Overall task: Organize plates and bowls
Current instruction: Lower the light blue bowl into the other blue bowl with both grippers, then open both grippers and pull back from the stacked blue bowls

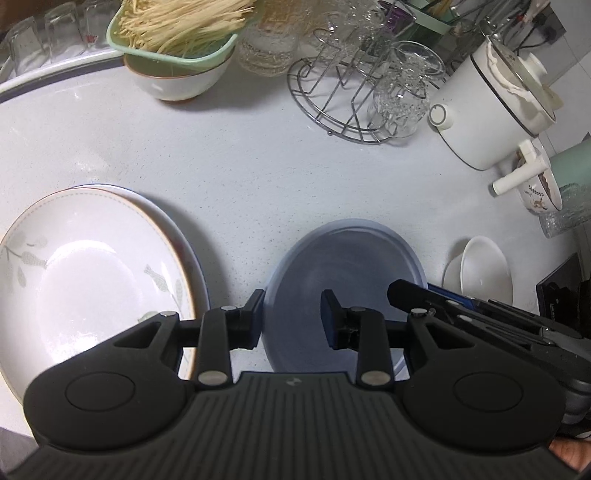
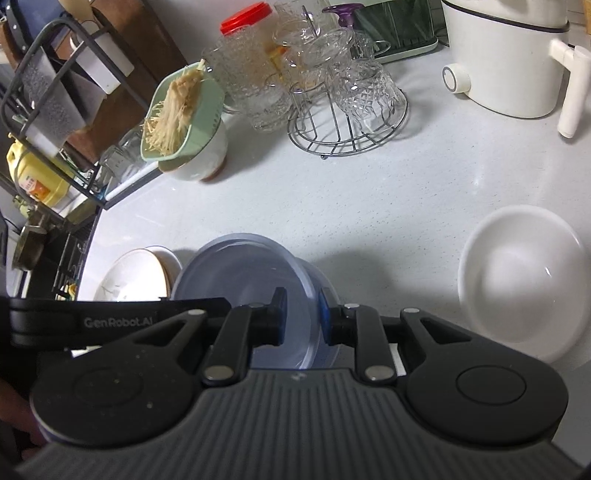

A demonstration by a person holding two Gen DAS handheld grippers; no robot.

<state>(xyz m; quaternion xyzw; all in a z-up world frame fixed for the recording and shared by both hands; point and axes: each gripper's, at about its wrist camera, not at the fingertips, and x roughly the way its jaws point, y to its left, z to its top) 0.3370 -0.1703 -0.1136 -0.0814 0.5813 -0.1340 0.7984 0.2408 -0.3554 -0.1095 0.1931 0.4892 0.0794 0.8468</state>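
Blue bowl (image 1: 343,266) sits low center in the left wrist view on the pale speckled surface (image 1: 236,155). Left claw (image 1: 291,319) straddles the bowl's left rim: one finger outside the wall, the other inside over the basin, jaws part-open, a gap showing on both sides of the rim, so no firm grip is seen. Right claw (image 2: 301,319) in the right wrist view is narrow, its two fingers close on the bowl's (image 2: 243,273) right rim, the rim passing between them; looks pinched, holding the bowl edge. Leaf-patterned plate (image 1: 92,273) lies at lower left of the left wrist view, stacked on a second plate whose edge peeks out behind; just beside the blue bowl, not touching that I can tell. White bowl (image 2: 521,280) stands at the right of the right wrist view, apart from the blue one. Upper frame: green basket of noodles (image 1: 177,29) resting on a white bowl, wire rack (image 1: 340,96) with glasses, white electric pot (image 1: 491,107) at upper right.
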